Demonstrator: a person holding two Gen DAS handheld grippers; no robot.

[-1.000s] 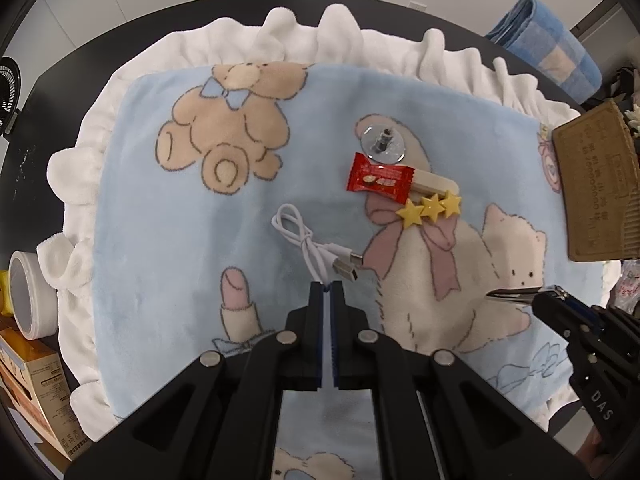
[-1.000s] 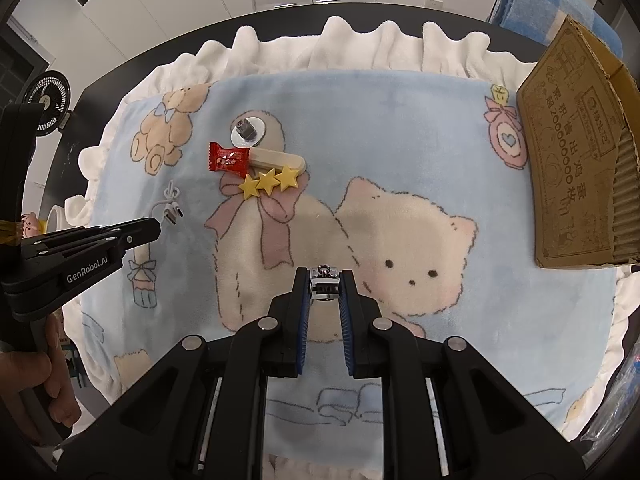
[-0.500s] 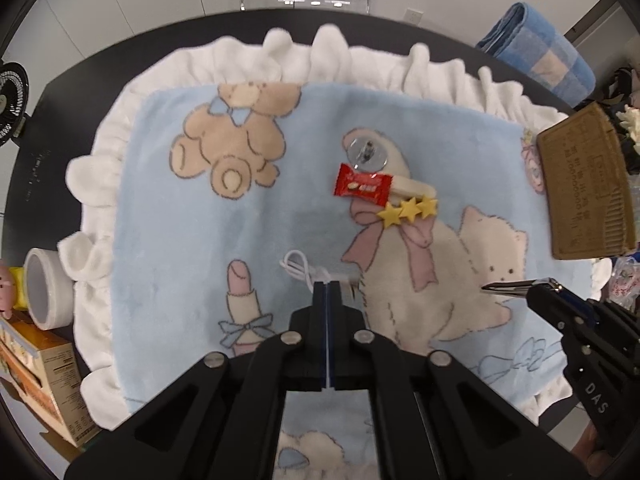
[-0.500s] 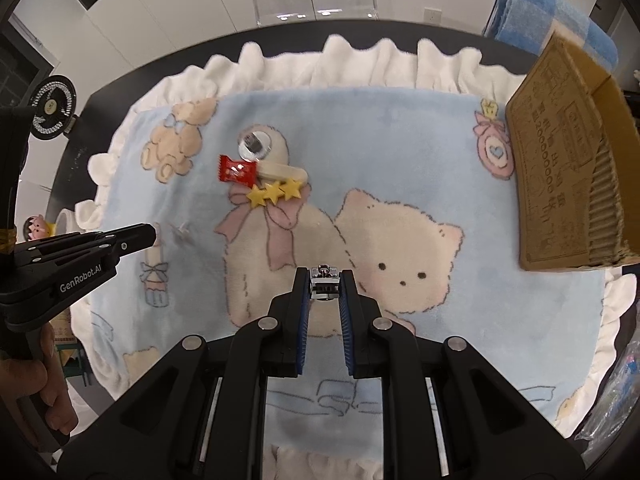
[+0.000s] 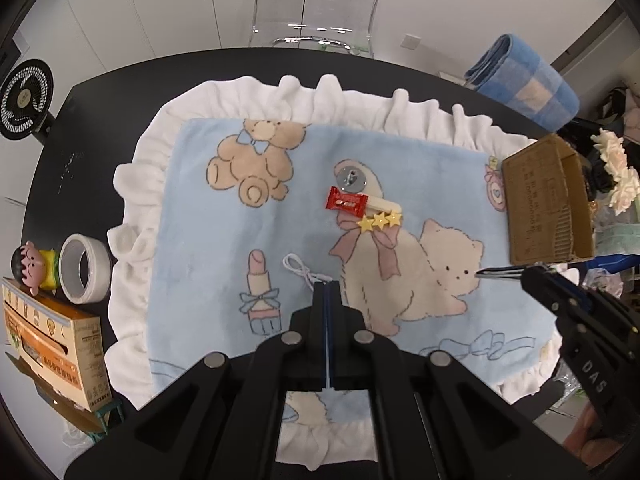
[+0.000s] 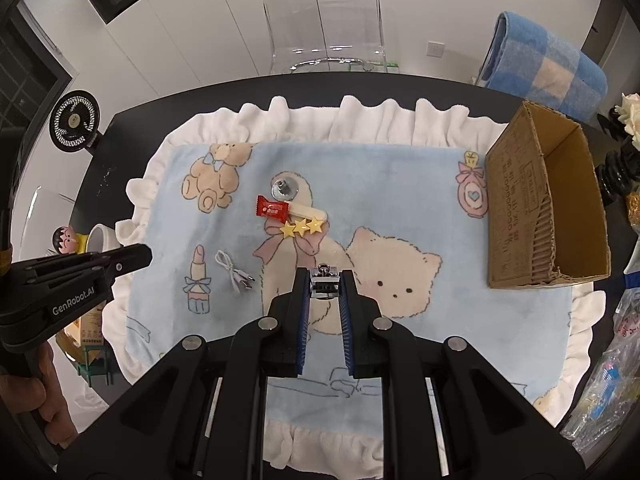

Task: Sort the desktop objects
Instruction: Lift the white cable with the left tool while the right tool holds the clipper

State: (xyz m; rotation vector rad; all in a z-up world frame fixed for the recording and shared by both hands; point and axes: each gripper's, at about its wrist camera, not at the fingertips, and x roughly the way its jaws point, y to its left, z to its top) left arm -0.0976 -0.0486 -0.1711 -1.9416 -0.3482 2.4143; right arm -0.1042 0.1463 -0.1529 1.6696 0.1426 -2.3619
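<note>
My right gripper [image 6: 326,276] is shut on a small silver metal clip [image 6: 325,286] and holds it in the air above the blue bear blanket [image 6: 420,184]. In the left wrist view the clip [image 5: 500,271] sticks out of that gripper [image 5: 528,276] as a thin strip. With nothing between its pads, my left gripper [image 5: 327,286] is shut above the white USB cable [image 5: 298,268], apart from it. A red candy [image 5: 346,202], a cream bar [image 5: 384,203], a yellow star hair clip [image 5: 380,221] and a silver disc [image 5: 351,178] lie together mid-blanket. The open cardboard box [image 6: 516,208] stands at the right.
At the table's left edge are a tape roll [image 5: 84,268], a small figurine [image 5: 34,266] and an orange carton [image 5: 52,352]. A black fan [image 5: 24,98] stands far left. A rolled blue towel [image 5: 524,76] and white flowers [image 5: 616,164] sit behind the box. A clear chair is beyond.
Both grippers have risen, so the blanket looks smaller and more of the table shows. The right one still grips the metal clip. The cable and the other items have not moved.
</note>
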